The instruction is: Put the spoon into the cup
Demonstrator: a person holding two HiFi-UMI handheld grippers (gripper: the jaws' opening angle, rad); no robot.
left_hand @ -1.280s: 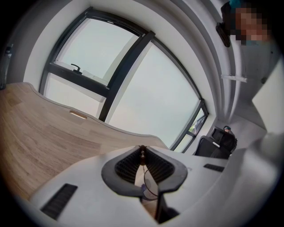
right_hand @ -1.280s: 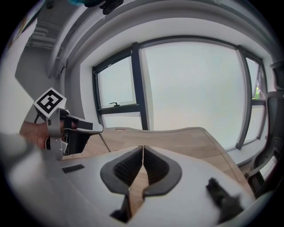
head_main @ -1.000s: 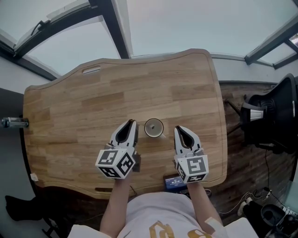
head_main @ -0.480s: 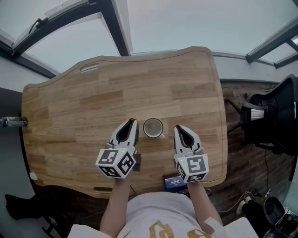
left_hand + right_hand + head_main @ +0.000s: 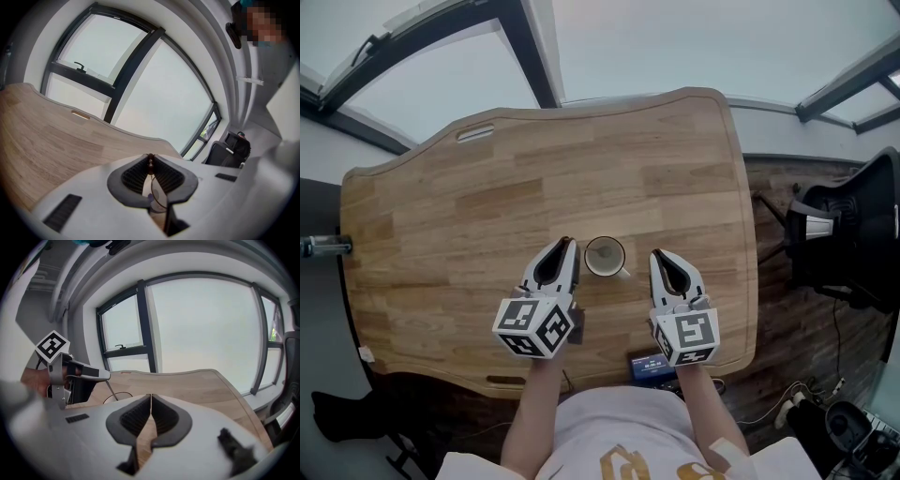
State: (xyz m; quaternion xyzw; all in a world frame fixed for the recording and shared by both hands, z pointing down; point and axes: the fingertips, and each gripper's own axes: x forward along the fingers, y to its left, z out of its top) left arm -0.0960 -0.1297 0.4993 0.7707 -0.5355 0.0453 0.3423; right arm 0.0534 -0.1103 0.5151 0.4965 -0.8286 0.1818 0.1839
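Observation:
A white cup (image 5: 606, 255) stands on the wooden table (image 5: 487, 206) near its front edge, between my two grippers. My left gripper (image 5: 565, 246) sits just left of the cup, shut on the thin handle of a spoon (image 5: 109, 389). In the right gripper view the spoon slants down from the left gripper (image 5: 101, 376) to the cup's rim (image 5: 123, 393); its bowl is hidden. In the left gripper view the dark end of the handle (image 5: 150, 162) shows pinched between the pads. My right gripper (image 5: 657, 258) waits just right of the cup, shut and holding nothing.
A black office chair (image 5: 853, 234) stands right of the table. A small blue object (image 5: 649, 366) lies at the table's front edge by the person's body. A metal fitting (image 5: 323, 247) sticks out at the left edge. Large windows lie beyond the far side.
The head view has drifted slightly. Both grippers and the cup keep their places relative to one another.

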